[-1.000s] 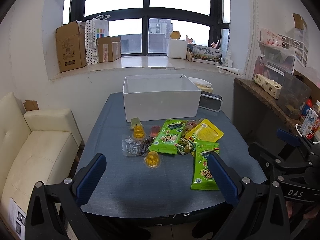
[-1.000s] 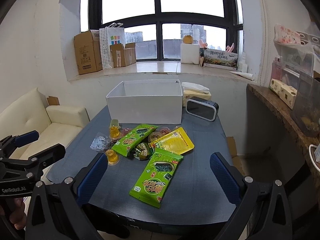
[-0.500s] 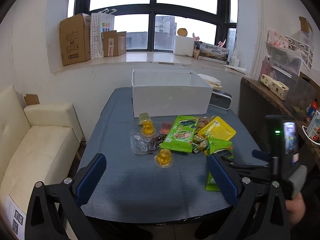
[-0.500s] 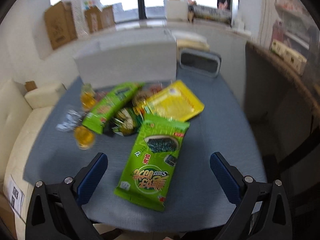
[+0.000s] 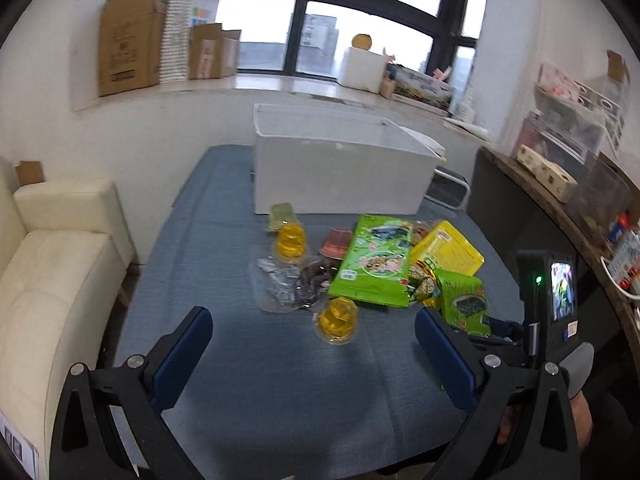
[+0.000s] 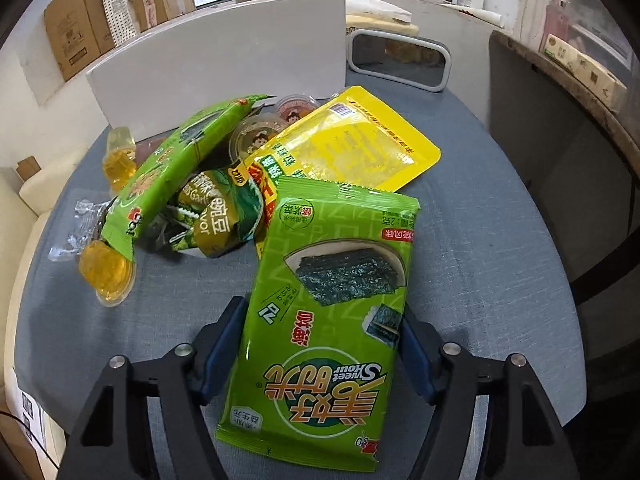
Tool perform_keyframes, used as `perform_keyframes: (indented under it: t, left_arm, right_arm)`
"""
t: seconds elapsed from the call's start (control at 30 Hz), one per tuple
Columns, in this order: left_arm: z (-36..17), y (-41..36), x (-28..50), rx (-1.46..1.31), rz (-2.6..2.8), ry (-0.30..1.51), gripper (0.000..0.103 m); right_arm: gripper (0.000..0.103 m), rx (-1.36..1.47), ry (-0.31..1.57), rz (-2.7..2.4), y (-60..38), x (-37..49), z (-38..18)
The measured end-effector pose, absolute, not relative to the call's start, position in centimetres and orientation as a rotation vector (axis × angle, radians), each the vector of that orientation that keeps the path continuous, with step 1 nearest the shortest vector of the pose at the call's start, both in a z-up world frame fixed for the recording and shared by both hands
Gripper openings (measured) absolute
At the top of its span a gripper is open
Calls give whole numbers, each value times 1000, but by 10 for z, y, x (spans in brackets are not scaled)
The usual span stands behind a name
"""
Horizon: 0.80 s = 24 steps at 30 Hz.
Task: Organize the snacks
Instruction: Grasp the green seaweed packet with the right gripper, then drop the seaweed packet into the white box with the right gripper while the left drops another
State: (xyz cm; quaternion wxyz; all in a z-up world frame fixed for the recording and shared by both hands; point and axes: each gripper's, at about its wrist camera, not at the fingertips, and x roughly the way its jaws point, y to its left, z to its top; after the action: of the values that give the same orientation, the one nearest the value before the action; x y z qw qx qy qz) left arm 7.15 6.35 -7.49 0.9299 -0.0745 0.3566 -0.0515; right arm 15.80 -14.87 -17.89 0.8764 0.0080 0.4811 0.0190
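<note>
A green seaweed packet [image 6: 332,280] lies on the blue-grey table [image 6: 480,240], and my right gripper [image 6: 324,320] straddles it. Its jaws are closing, with a blue pad against each long edge. Behind it lie a yellow pouch [image 6: 352,140], a second green packet [image 6: 180,160], small green bags and orange jelly cups [image 6: 106,272]. In the left wrist view my left gripper [image 5: 312,332] hangs open above the table's near side, with one jelly cup [image 5: 336,320] just beyond its tips. A white box [image 5: 340,176] stands open at the table's far side.
A cream sofa [image 5: 52,280] runs along the left of the table. A dark shelf [image 5: 540,208] with boxes and bins lines the right. A grey-framed device [image 6: 400,60] sits right of the white box. Cardboard boxes [image 5: 128,40] stand on the windowsill.
My right gripper dropped and tilted down over the near seaweed packet, and its jaws narrowed onto it. My left gripper moved forward and lower towards the snack pile.
</note>
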Motion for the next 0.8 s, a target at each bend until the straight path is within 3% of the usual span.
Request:
perform_keyframes:
  t: [0.2, 0.6, 0.8]
  left_arm:
    - [-82, 49, 86, -108, -154, 776, 103]
    - [-101, 12, 174, -62, -314, 873, 103]
    - [-130, -4, 215, -11, -431, 962, 103]
  right_arm:
    - [73, 64, 960, 30, -170, 145, -160]
    - [73, 171, 662, 97, -235, 110, -64]
    - [73, 208, 597, 140, -241, 106, -54]
